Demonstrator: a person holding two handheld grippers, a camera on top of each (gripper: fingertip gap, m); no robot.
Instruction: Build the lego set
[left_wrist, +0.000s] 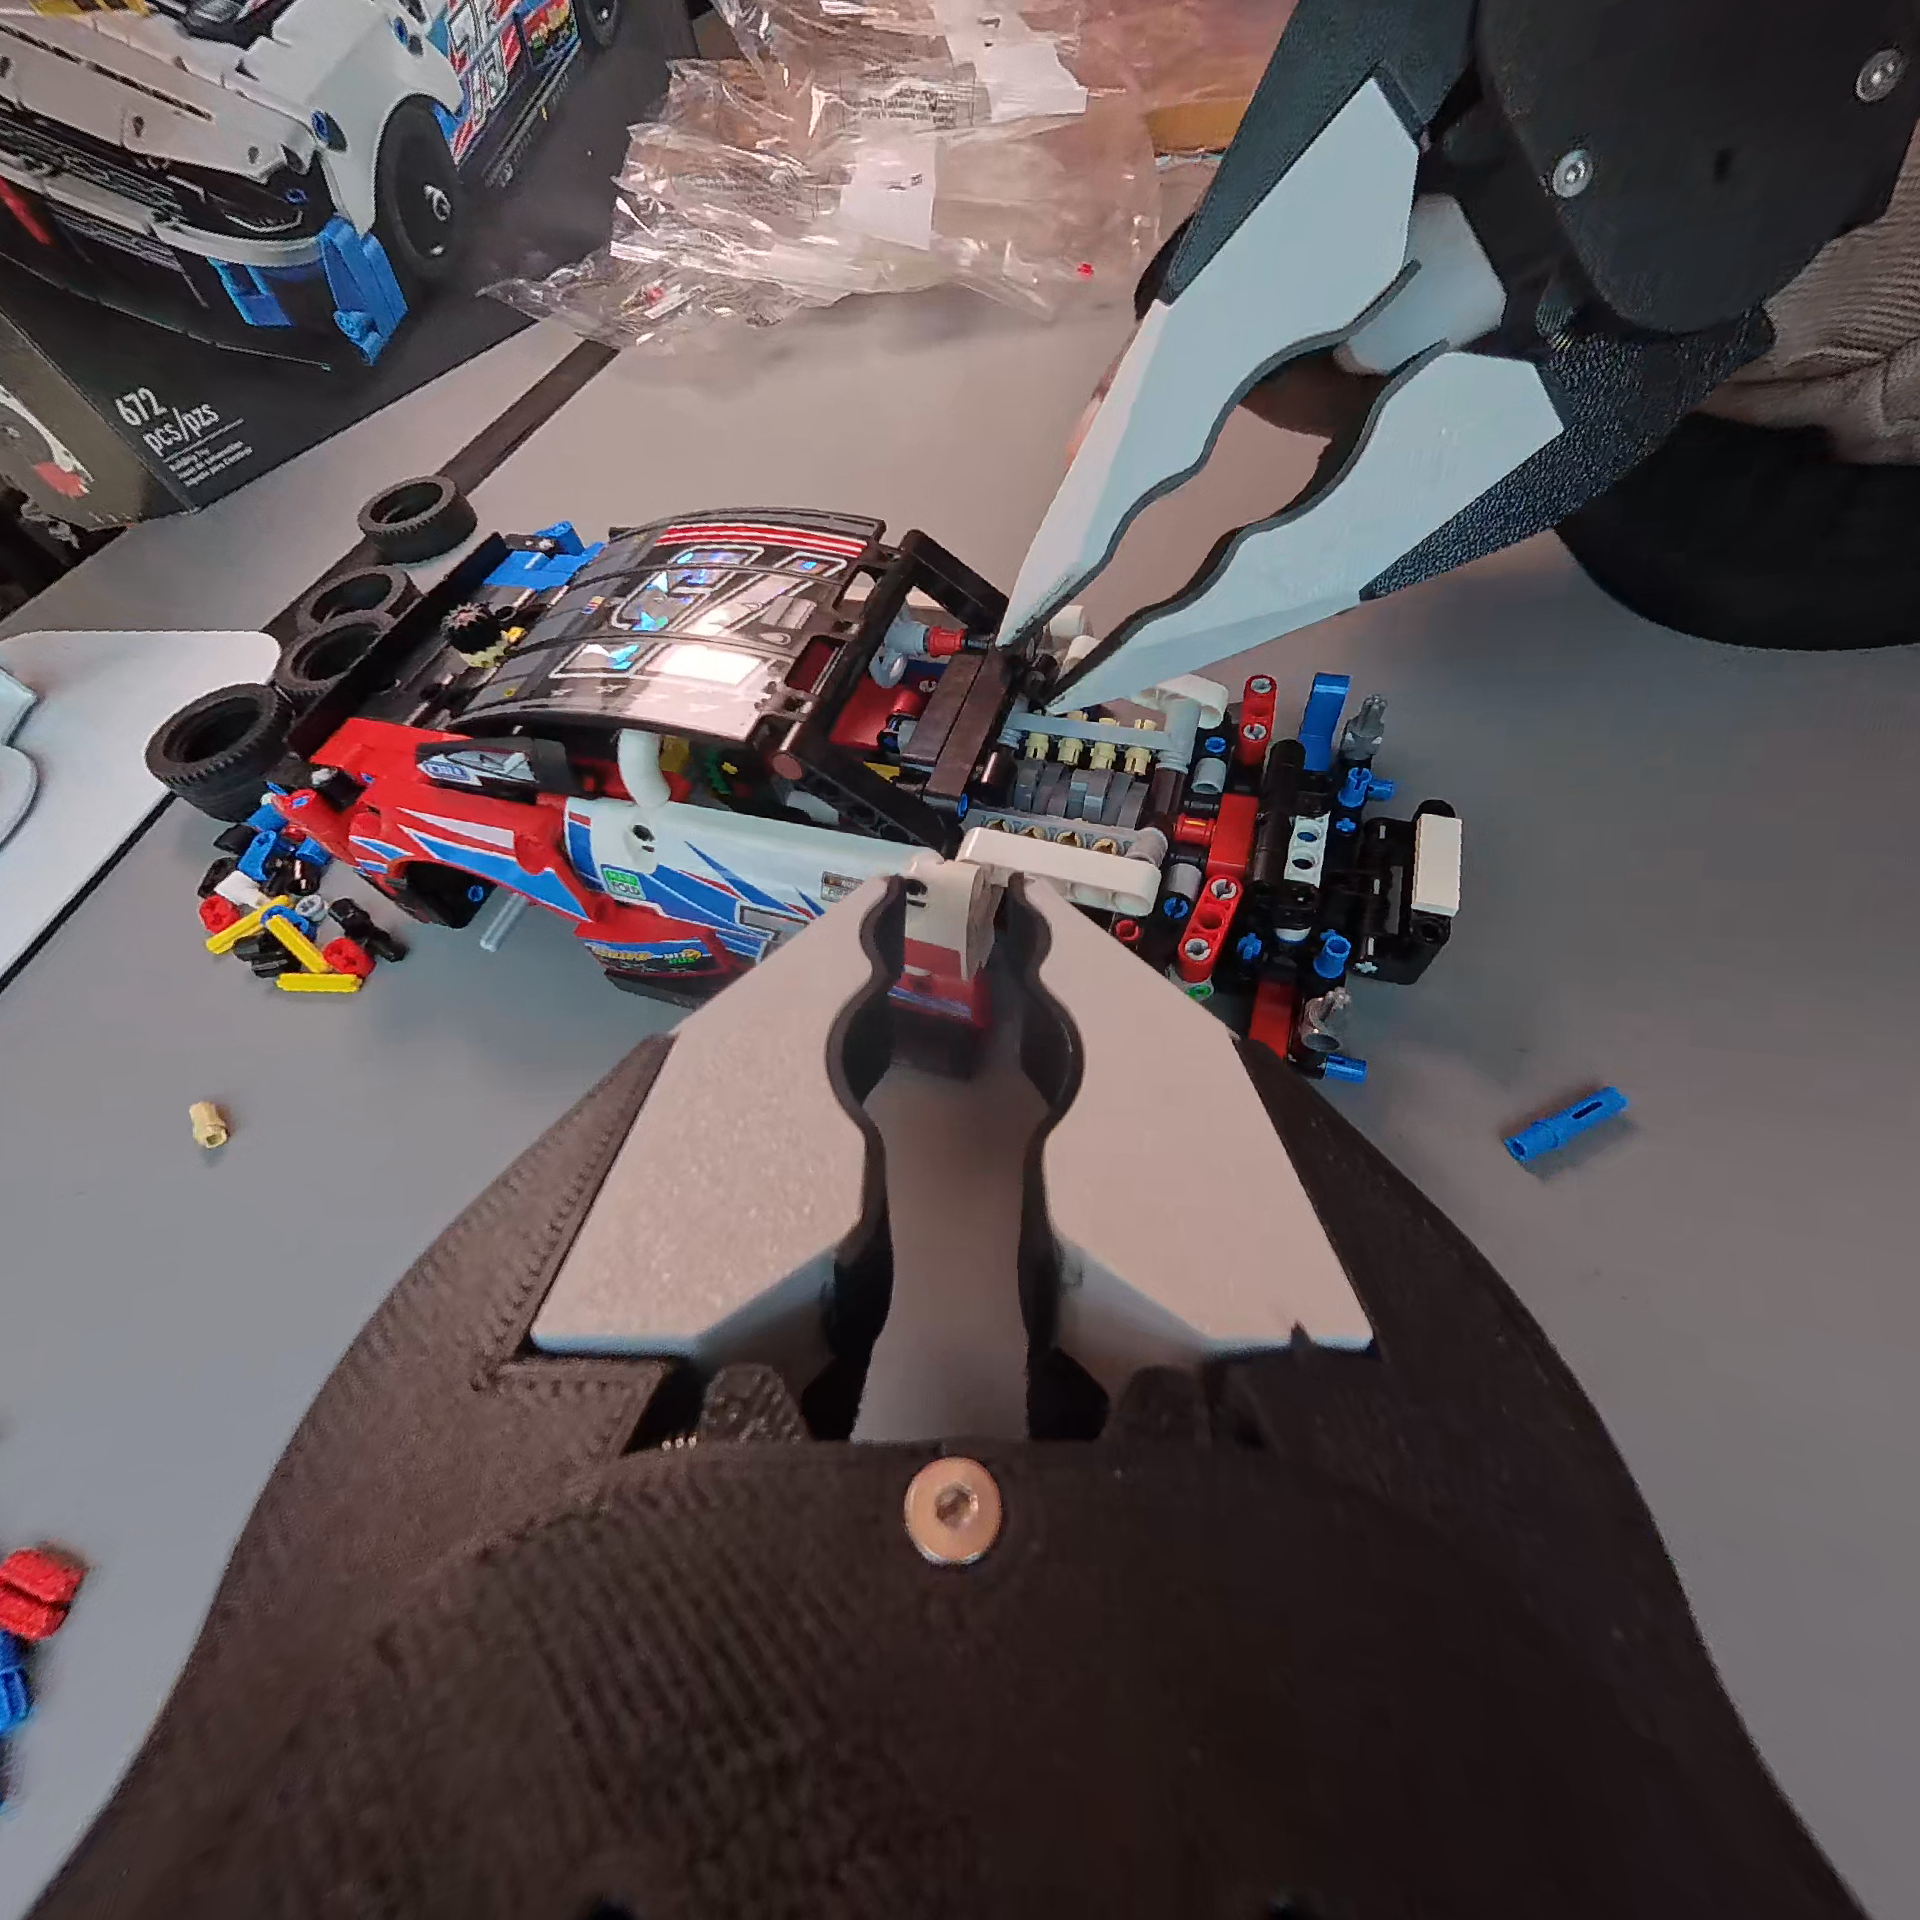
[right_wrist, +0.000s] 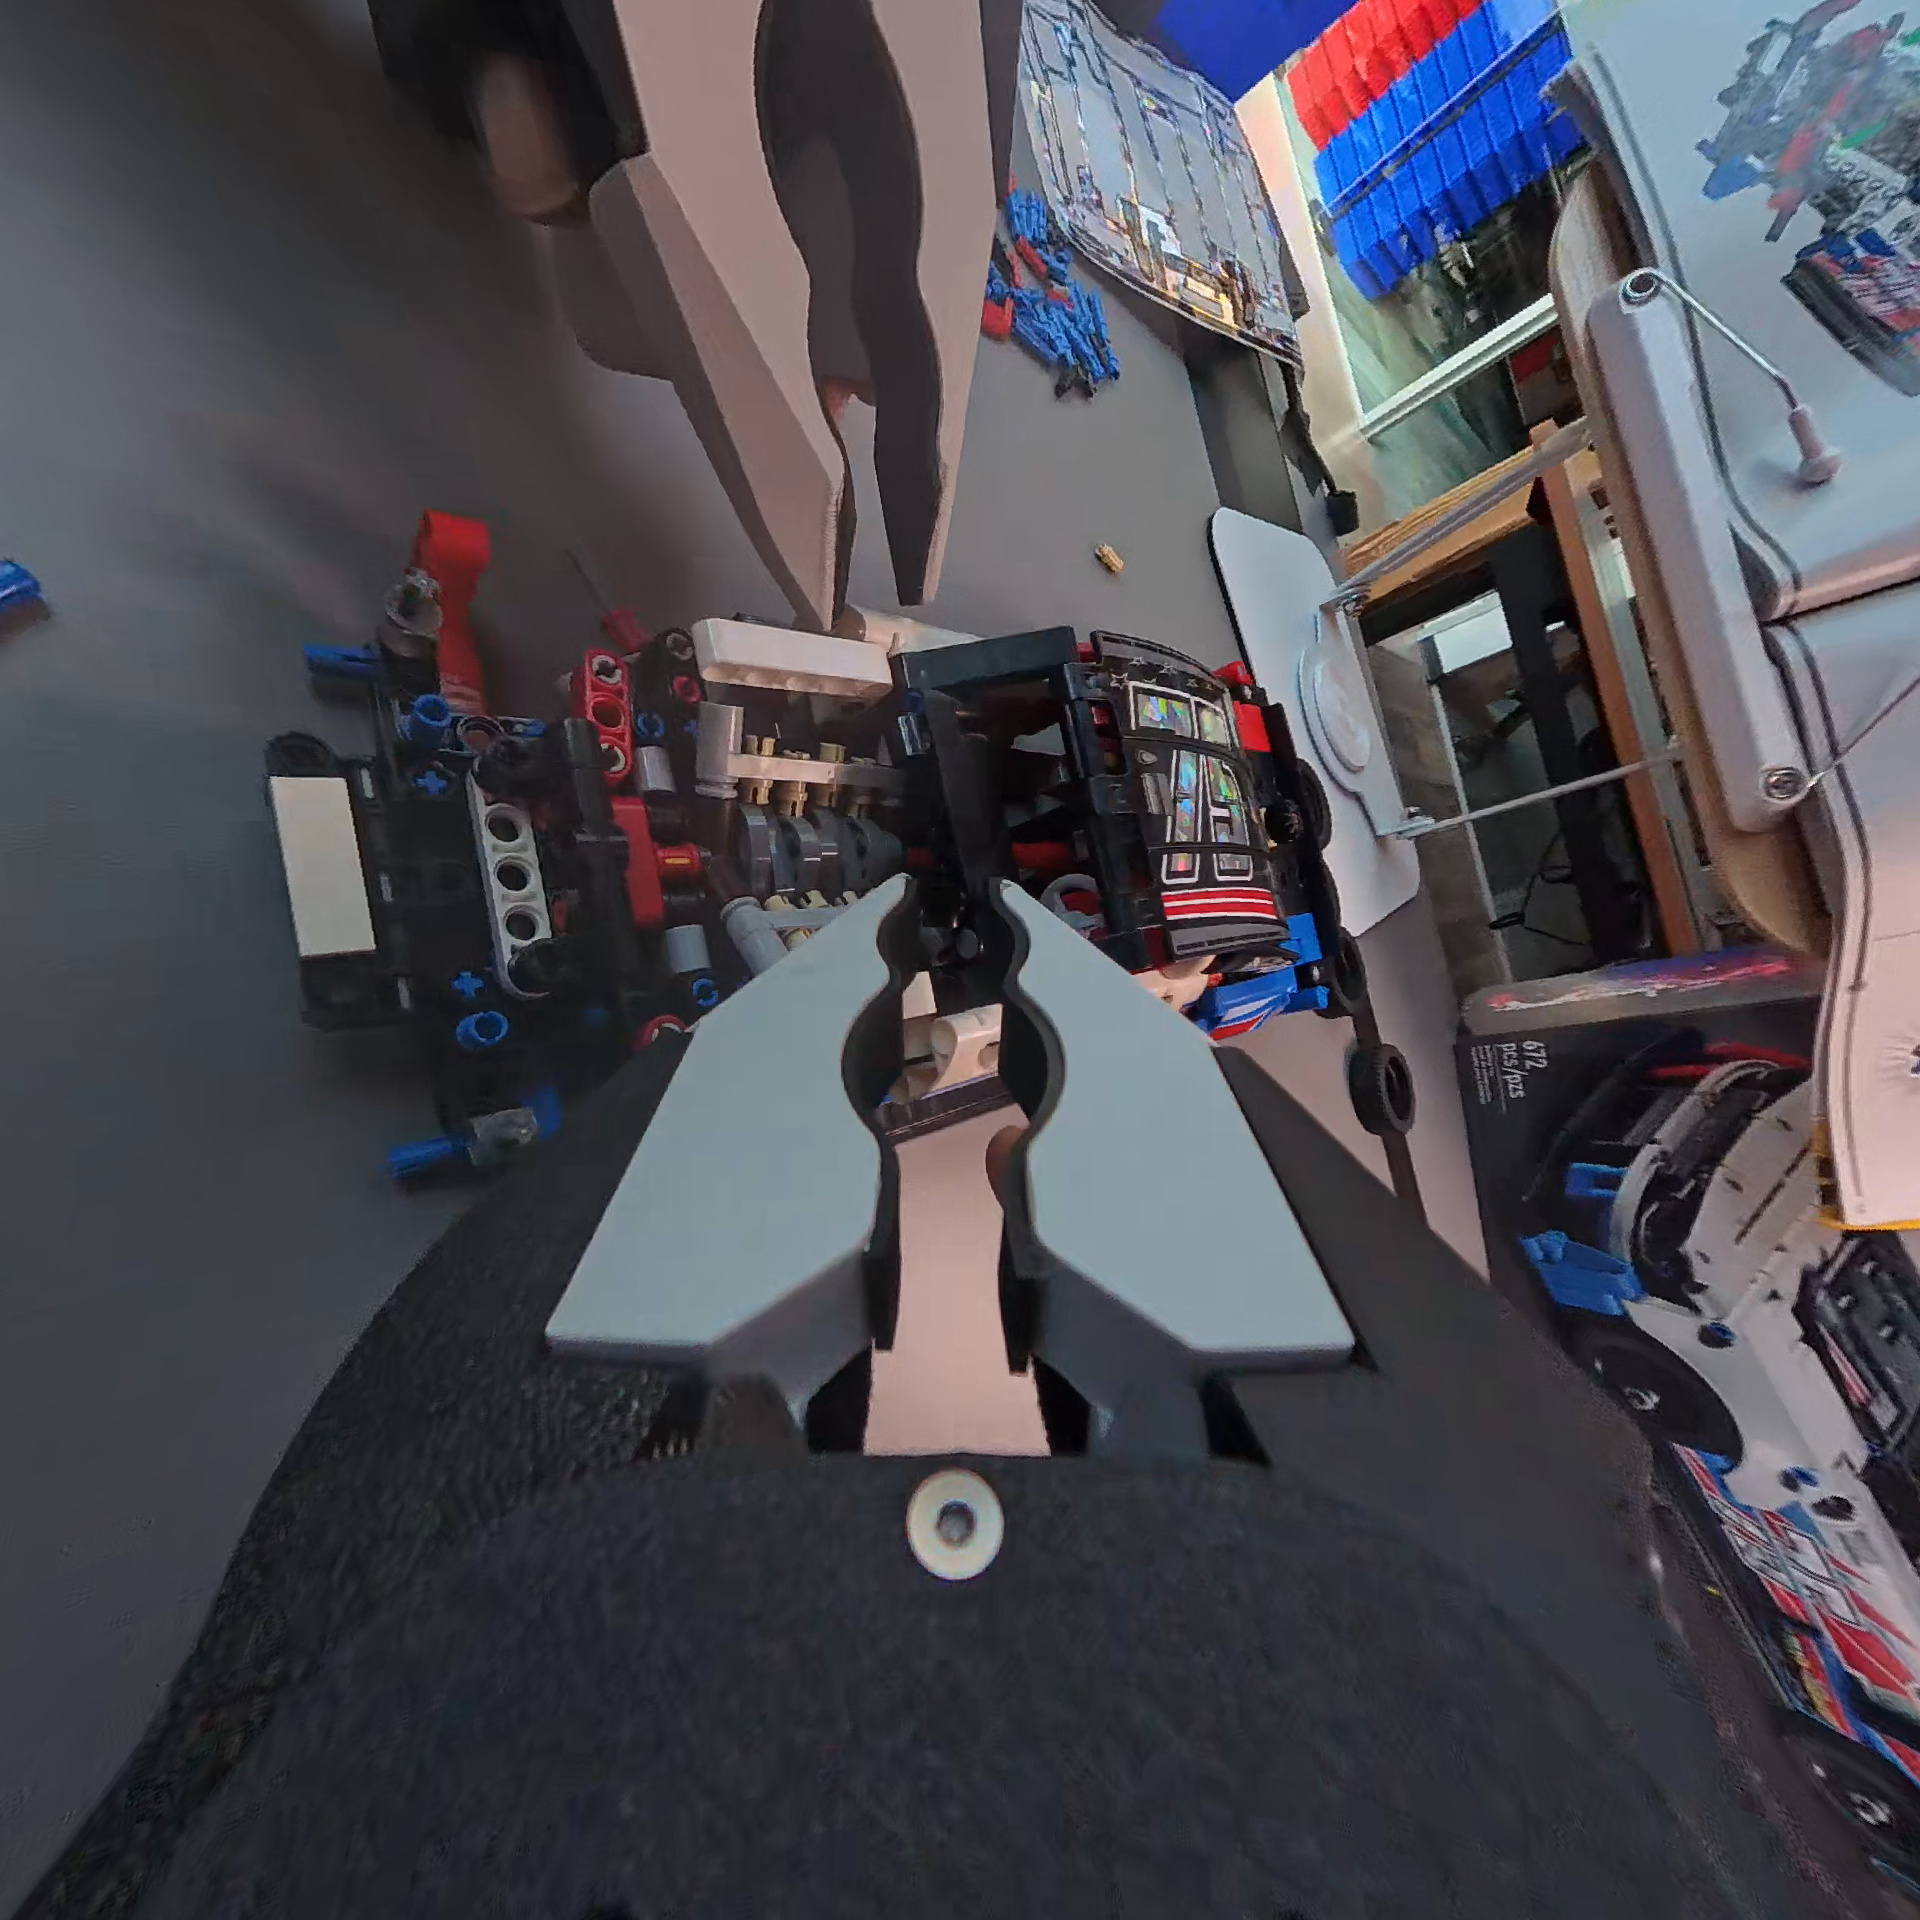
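Observation:
A partly built red, white and blue Lego race car (left_wrist: 665, 842) lies on the grey table with its black stickered roof (left_wrist: 686, 623) on and its engine bay (left_wrist: 1081, 790) bare. My left gripper (left_wrist: 951, 899) is at the car's near side, shut on a white piece (left_wrist: 956, 904) of the side panel. My right gripper (left_wrist: 1029, 665) comes down from the upper right. In its own view the right gripper (right_wrist: 956, 909) is shut on the black frame (right_wrist: 961, 821) between roof and engine. The left gripper (right_wrist: 873, 597) shows there on the car's far side.
The Lego box (left_wrist: 208, 312) and clear plastic bags (left_wrist: 862, 177) lie behind the car. Black tyres (left_wrist: 223, 748) and a pile of small pieces (left_wrist: 281, 925) sit by its rear. A blue pin (left_wrist: 1564, 1122) and a tan piece (left_wrist: 210, 1124) lie loose. The instruction booklet (right_wrist: 1153, 177) lies farther off. The grippers' ends are close to 5 centimetres from one another.

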